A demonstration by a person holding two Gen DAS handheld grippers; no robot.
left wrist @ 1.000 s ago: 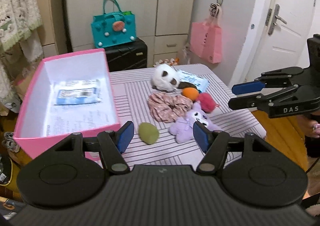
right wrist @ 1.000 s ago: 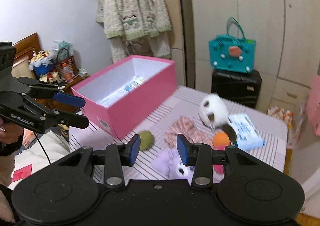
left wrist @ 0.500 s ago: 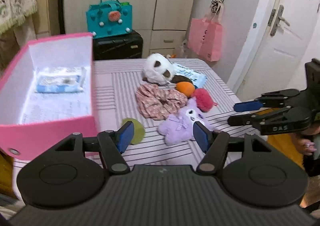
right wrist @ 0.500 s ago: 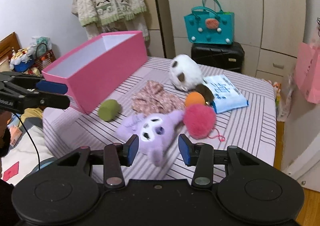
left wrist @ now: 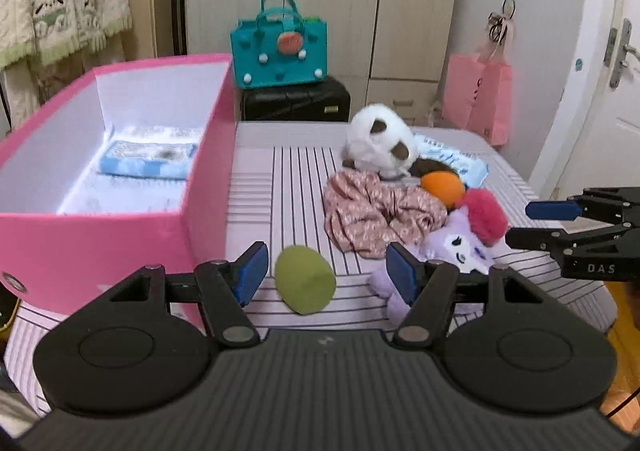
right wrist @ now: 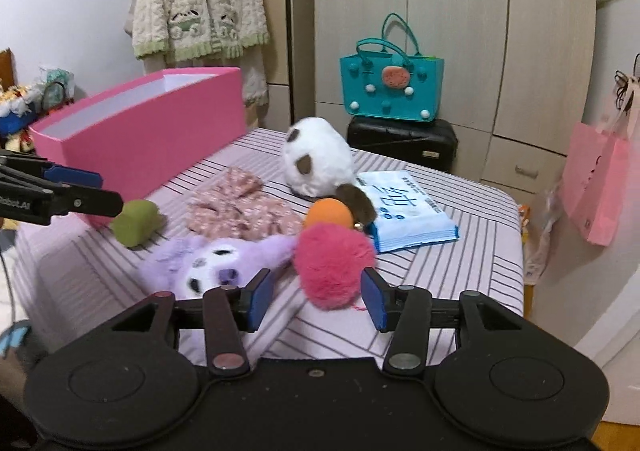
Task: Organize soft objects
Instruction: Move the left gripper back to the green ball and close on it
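Both tongs stand open and empty. The right gripper (right wrist: 316,301), whose jaws have just been opening, sits low with the pink pom-pom (right wrist: 334,265) just beyond its pads, nothing between them. The left gripper (left wrist: 323,277) frames the green sponge (left wrist: 305,280), not yet touching it.

Recommendation: widen each pair to clear its soft object, settle around the middle, close gently, then carry to the pink box (left wrist: 120,247) at the near left of the striped table (left wrist: 296,179).

Count, near to far: one green sponge, one purple plush (right wrist: 212,263), one pink pom-pom, one floral scrunchie (left wrist: 376,211), one orange ball (left wrist: 442,187), one white plush (left wrist: 380,143), one tissue pack (right wrist: 404,211) on the table, and one pack (left wrist: 146,159) already in the box.
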